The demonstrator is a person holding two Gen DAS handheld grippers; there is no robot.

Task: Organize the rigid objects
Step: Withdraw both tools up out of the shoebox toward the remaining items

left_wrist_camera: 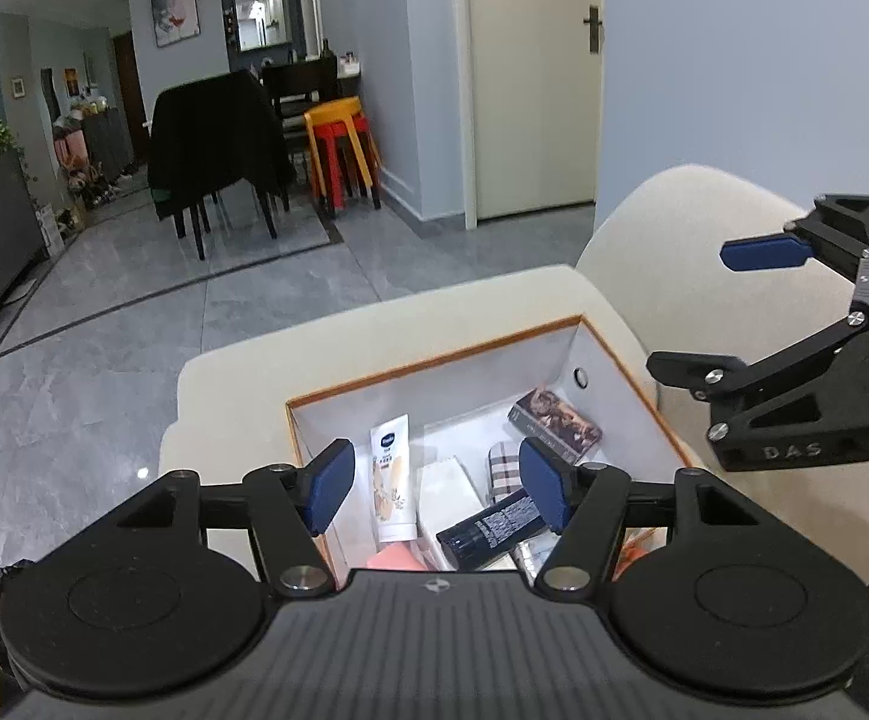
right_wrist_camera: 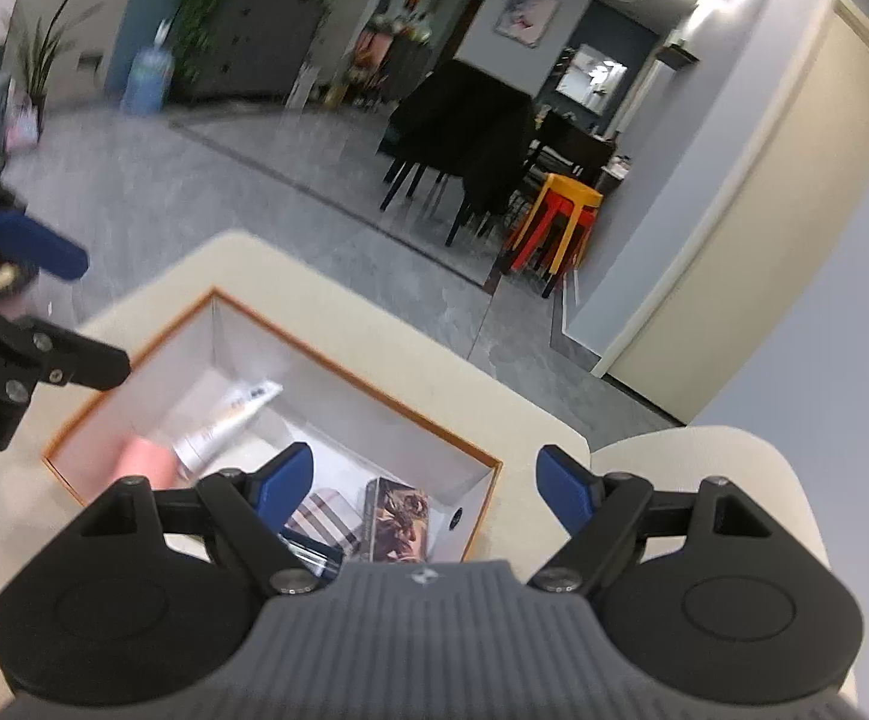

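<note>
Several rigid items lie inside an open box point(left_wrist_camera: 620, 372) with white walls and an orange rim. The box rests on a cream cushion point(left_wrist_camera: 374, 324).

Contents, as seen from the left wrist view:
- White tube point(left_wrist_camera: 392, 480), lying lengthwise near the left wall, cap end toward the far wall.
- White carton point(left_wrist_camera: 449, 492), just right of the tube.
- Dark tube point(left_wrist_camera: 491, 531), lying tilted across the near part of the box, beside the carton.
- Plaid case point(left_wrist_camera: 503, 468), behind the dark tube.
- Printed pack point(left_wrist_camera: 554, 420), near the right wall, leaning tilted.
- Pink item point(left_wrist_camera: 398, 558), at the near edge, partly hidden by the gripper body.

A round hole point(left_wrist_camera: 580, 377) shows in the right wall of the box.

Left gripper point(left_wrist_camera: 437, 489): positioned above the near end of the box, jaws apart, nothing between the blue pads point(left_wrist_camera: 329, 489). The dark tube sits below the right pad; contact cannot be determined.

Right gripper point(right_wrist_camera: 425, 489): positioned above the opposite side of the box, jaws wide apart, nothing held. In the right wrist view the plaid case and printed pack lie below it. That view is blurred on its left side.

Beyond the cushion: grey tiled floor point(left_wrist_camera: 134, 360), black chairs point(left_wrist_camera: 212, 144), stacked orange and red stools point(left_wrist_camera: 341, 144), cream door point(left_wrist_camera: 533, 90).
</note>
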